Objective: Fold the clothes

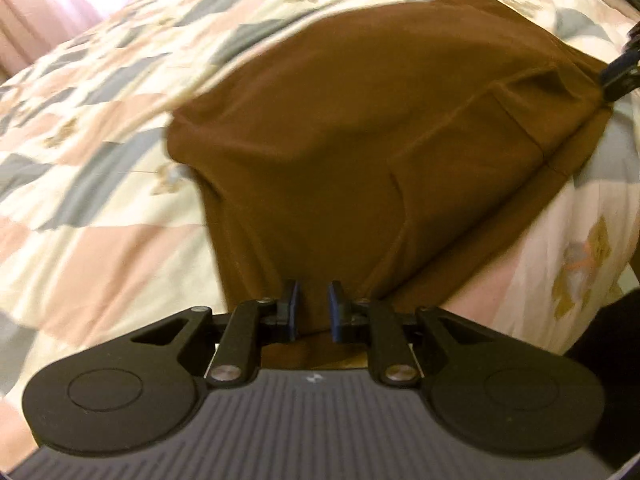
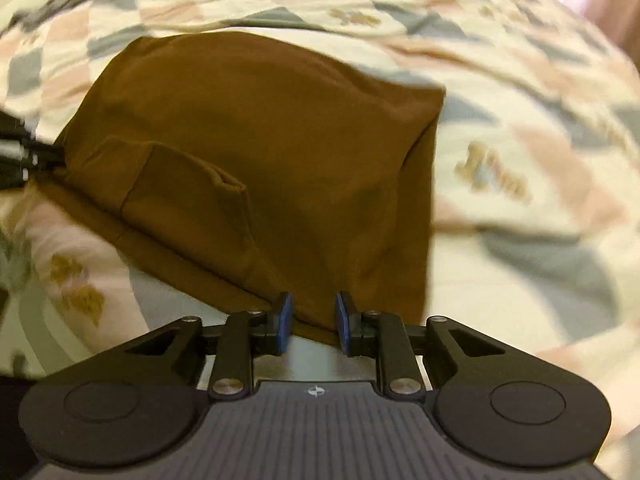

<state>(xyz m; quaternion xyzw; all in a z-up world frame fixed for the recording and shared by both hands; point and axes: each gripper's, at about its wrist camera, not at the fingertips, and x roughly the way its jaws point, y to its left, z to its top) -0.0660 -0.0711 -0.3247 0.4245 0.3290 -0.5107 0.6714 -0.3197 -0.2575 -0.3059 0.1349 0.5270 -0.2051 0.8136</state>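
1. Two grippers, one brown garment [image 1: 360, 152] on a patchwork quilt [image 1: 100, 160], garment already doubled into a compact block w/ a pocket-like flap [image 2: 188, 184] on top.
2. Left gripper [image 1: 313, 310]: jaws a little apart, brown cloth runs up betw. the blue pads; can't tell if it's pinched or just lying in the gap.
3. Right gripper [image 2: 310, 322]: jaws apart too, near hem of garment sits betw. the pads, pale quilt visible under it; contact w/ pads not clear.
4. Both sit at the near edge, one per corner; blur in both views suggests motion.
5. Step, my read: fits either taking hold of the near edge for another fold or letting go after laying one down. Frames don't settle which.
6. Whichever it is, corners need to stay level and layers stacked so the flap doesn't slide.
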